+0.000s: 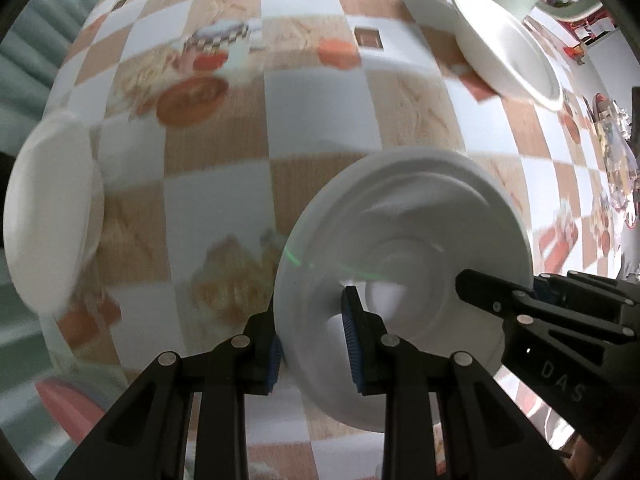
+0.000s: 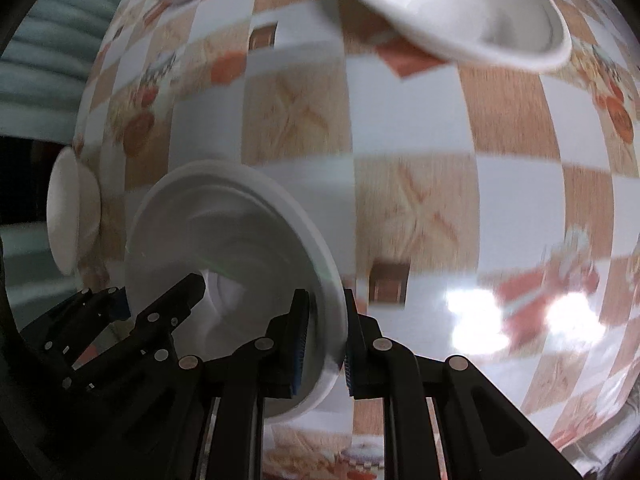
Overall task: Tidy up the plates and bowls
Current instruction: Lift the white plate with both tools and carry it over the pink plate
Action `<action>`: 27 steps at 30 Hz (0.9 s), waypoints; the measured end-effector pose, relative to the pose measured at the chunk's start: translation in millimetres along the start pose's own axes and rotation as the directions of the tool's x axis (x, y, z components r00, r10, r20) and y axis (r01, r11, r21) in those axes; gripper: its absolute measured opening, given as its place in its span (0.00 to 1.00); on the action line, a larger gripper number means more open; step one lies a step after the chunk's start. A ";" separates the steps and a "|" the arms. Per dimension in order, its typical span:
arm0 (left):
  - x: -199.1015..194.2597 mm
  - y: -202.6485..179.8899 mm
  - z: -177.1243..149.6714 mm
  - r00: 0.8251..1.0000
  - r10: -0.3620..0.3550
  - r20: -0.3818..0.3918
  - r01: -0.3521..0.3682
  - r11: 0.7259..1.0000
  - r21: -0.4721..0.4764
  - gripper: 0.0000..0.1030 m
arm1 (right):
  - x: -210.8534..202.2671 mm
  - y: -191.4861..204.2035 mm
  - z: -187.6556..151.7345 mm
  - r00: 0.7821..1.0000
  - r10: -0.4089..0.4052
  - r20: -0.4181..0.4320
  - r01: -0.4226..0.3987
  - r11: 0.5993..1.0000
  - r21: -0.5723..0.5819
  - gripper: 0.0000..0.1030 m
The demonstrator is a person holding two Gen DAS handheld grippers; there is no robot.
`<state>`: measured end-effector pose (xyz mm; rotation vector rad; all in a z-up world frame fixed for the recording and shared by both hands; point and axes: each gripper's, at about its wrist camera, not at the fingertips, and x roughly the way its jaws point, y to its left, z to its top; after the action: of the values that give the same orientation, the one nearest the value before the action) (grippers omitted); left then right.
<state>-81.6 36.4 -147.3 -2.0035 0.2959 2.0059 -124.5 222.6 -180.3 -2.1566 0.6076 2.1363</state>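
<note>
White bowl [image 1: 404, 240] (mouth up) gripped by left gripper [image 1: 314, 344], right gripper [image 2: 325, 344].

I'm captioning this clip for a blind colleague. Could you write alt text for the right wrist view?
Both grippers hold one white bowl by opposite rims above a checked tablecloth: the right gripper has its jaws shut on the near rim, and the left gripper grips the far side. A second white bowl sits at the top, and another white dish at the left edge.

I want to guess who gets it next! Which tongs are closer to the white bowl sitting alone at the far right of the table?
Right. The right tongs pinch the near bowl's rim on the side facing that far bowl; the left tongs pinch the opposite rim, farther away.
</note>
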 end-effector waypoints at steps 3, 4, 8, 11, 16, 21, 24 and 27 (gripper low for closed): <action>1.8 0.9 -18.1 1.000 -0.005 -0.015 0.005 1.000 -0.012 0.29 | 3.5 2.4 -14.0 1.000 -0.006 -0.015 0.005 1.000 -0.017 0.17; 2.8 0.6 -24.0 1.000 -0.006 -0.021 0.006 1.000 -0.015 0.29 | 4.7 3.2 -18.7 1.000 -0.011 -0.020 0.010 1.000 -0.026 0.17; 4.8 1.2 -37.8 1.000 -0.007 -0.029 0.006 1.000 -0.017 0.29 | 7.8 4.9 -32.4 0.999 -0.028 -0.031 0.027 0.999 -0.043 0.17; 4.2 -1.1 -53.2 0.999 -0.009 -0.035 0.009 1.000 -0.015 0.29 | 10.9 7.5 -39.0 0.999 -0.036 -0.039 0.034 0.998 -0.045 0.17; 1.0 5.0 -59.4 0.999 -0.019 -0.026 0.018 0.999 -0.037 0.29 | 5.2 11.5 -53.6 0.998 -0.047 -0.036 0.045 0.997 -0.062 0.18; -14.2 12.4 -70.6 1.000 -0.024 -0.011 0.023 0.998 -0.051 0.29 | 1.5 30.7 -63.9 0.998 -0.054 -0.027 0.051 0.996 -0.077 0.18; -7.8 28.0 -40.2 1.000 -0.022 0.002 0.022 0.998 -0.062 0.29 | -6.0 35.0 -71.4 0.998 -0.055 -0.018 0.053 0.995 -0.087 0.18; -19.1 35.1 -46.5 1.000 -0.019 0.017 0.020 0.997 -0.080 0.29 | -10.1 44.2 -61.6 0.998 -0.058 -0.008 0.057 0.993 -0.100 0.18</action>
<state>-50.3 -13.6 -130.9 -2.0281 0.1948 2.0517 -79.0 165.6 -157.0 -2.2081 0.4425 2.1711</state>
